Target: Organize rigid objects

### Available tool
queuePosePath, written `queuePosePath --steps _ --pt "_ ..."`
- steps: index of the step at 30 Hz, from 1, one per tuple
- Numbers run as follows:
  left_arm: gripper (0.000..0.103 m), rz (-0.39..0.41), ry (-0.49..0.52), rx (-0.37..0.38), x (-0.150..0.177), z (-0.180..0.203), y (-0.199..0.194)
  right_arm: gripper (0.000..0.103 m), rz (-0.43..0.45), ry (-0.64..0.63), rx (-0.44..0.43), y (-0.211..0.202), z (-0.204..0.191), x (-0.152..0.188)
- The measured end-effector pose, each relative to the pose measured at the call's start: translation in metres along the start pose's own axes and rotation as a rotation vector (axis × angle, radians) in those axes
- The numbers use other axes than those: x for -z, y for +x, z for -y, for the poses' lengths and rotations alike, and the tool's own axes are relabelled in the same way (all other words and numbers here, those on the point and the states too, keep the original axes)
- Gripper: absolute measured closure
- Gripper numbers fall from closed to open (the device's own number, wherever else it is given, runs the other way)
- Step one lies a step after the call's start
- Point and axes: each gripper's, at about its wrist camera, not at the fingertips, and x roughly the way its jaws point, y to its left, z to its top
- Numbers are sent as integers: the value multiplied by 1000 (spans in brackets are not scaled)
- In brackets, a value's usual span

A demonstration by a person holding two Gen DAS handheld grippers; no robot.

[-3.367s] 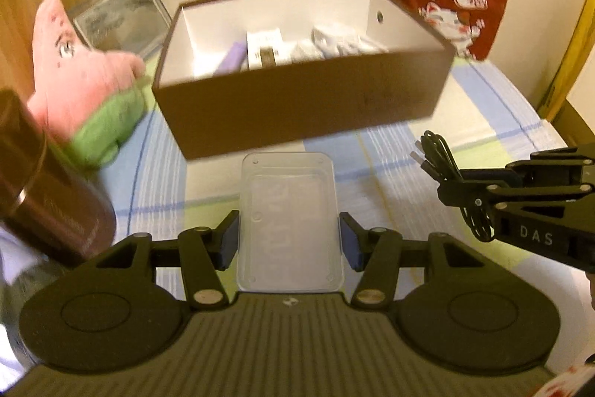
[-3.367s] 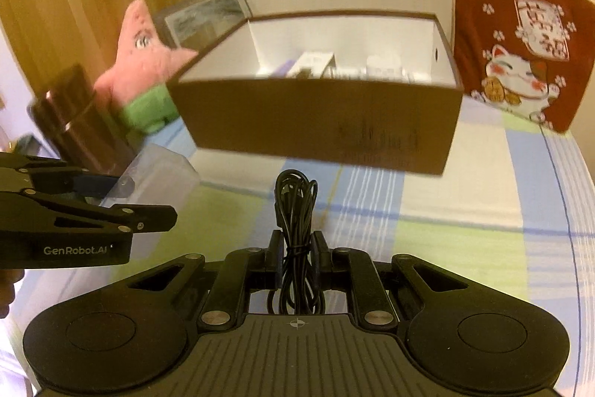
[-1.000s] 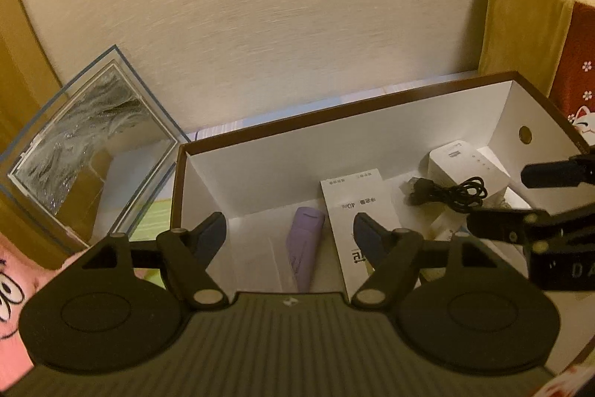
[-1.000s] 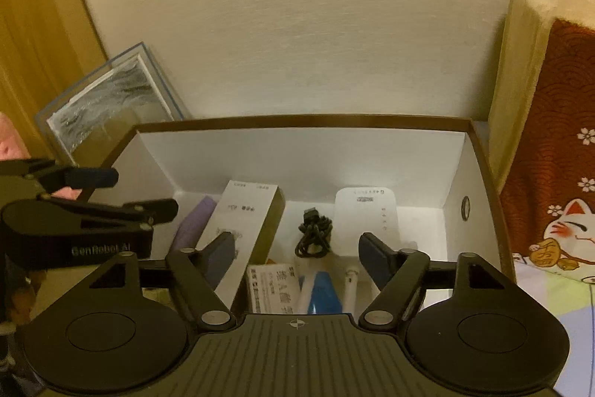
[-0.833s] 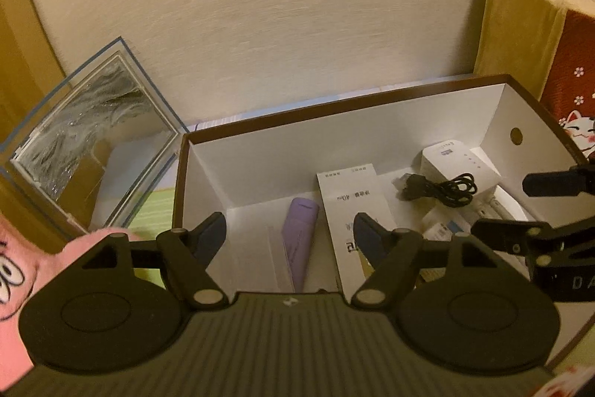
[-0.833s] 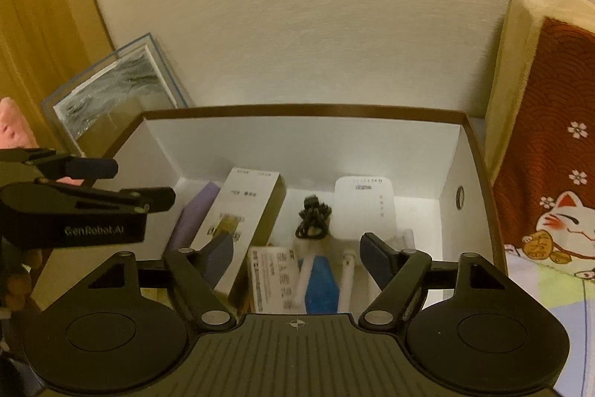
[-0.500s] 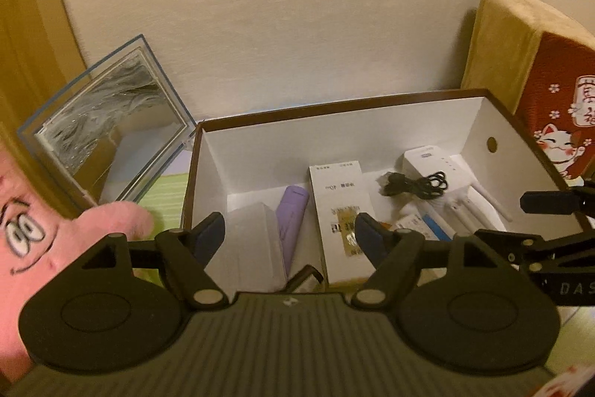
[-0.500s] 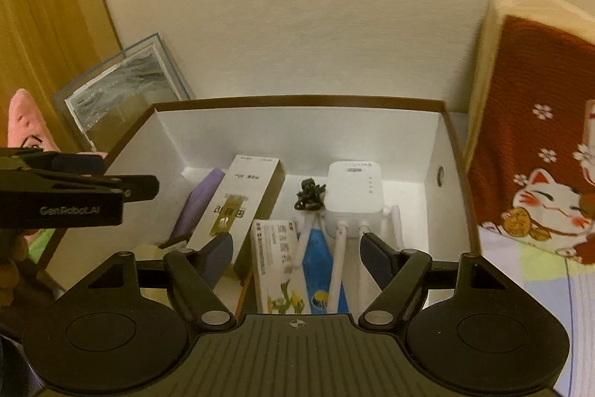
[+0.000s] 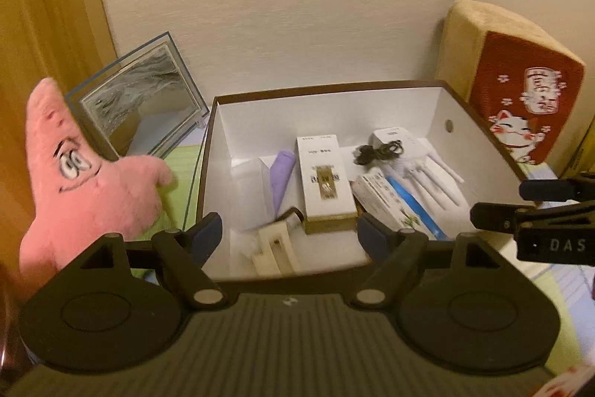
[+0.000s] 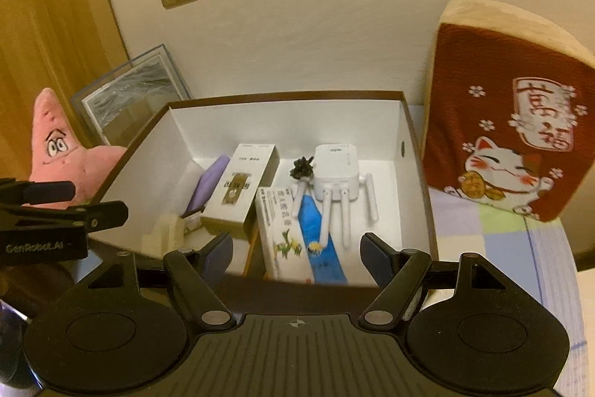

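A brown box with a white inside stands against the wall. In it lie a clear plastic case, a purple tube, a white-and-gold carton, a black coiled cable, a white router with antennas, a blue-and-white packet and a cream clip. My left gripper is open and empty above the box's near edge. My right gripper is open and empty above the near edge too.
A pink star plush lies left of the box. A glass picture frame leans on the wall behind it. A red lucky-cat cushion stands at the right. A striped cloth covers the surface.
The left gripper let go of the clear case and the right let go of the black cable; both now lie in the box. Both grippers have pulled back and up from the box.
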Motion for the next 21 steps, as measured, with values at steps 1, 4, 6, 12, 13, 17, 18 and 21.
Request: queuePosePath --steps 1,4,6,12,13,17,18,21 --pt "26 -3 -7 4 3 0 -5 30 2 5 2 -6 -2 3" --pt "26 -9 -11 9 13 2 -21 30 8 23 3 -22 -7 11" --pt "26 -13 -4 8 20 4 -32 30 12 39 0 -32 -10 17" --pt "26 -33 4 48 45 7 -56 30 14 82 19 -61 -17 40" --pt "26 -34 5 57 49 7 -60 30 13 94 15 -66 -18 45" --pt "26 -35 23 73 66 10 -76 30 10 131 12 -85 -18 63" --pt "26 -37 24 77 70 10 -80 30 11 137 12 -91 -19 68" --pt "26 -42 21 86 81 10 -94 30 18 142 17 -106 -21 80"
